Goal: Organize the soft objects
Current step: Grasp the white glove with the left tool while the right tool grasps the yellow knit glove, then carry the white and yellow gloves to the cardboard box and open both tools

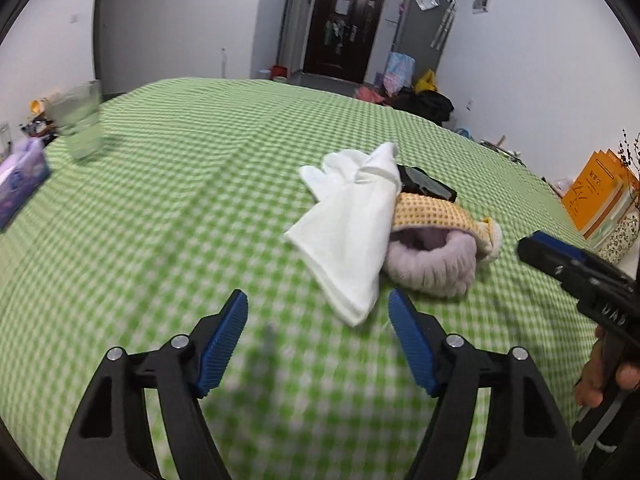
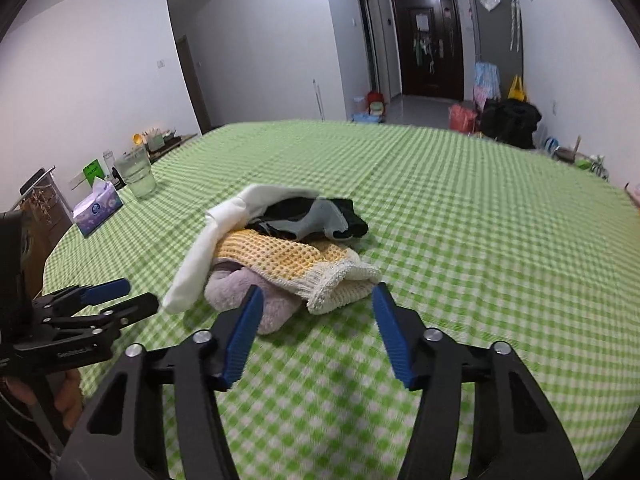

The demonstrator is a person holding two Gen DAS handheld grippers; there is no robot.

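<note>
Both tools hung wide open and empty above the surface, near a small pile of soft things.

The left tool (image 1: 318,320) had its jaws spread just short of the white glove (image 1: 352,220), holding nothing. The right tool (image 2: 318,316) was also spread wide and empty, its fingers on either side of the near edge of the pile, where the pink towel (image 2: 256,300) lay under the yellow cloth (image 2: 288,258), with a black and grey garment (image 2: 316,216) on top. The pile sat in the middle of the surface (image 2: 480,220) with its green checked cover, with open room on every side. A glass (image 2: 136,174) and a tissue box (image 2: 98,208) stood well apart, at the left edge.
</note>
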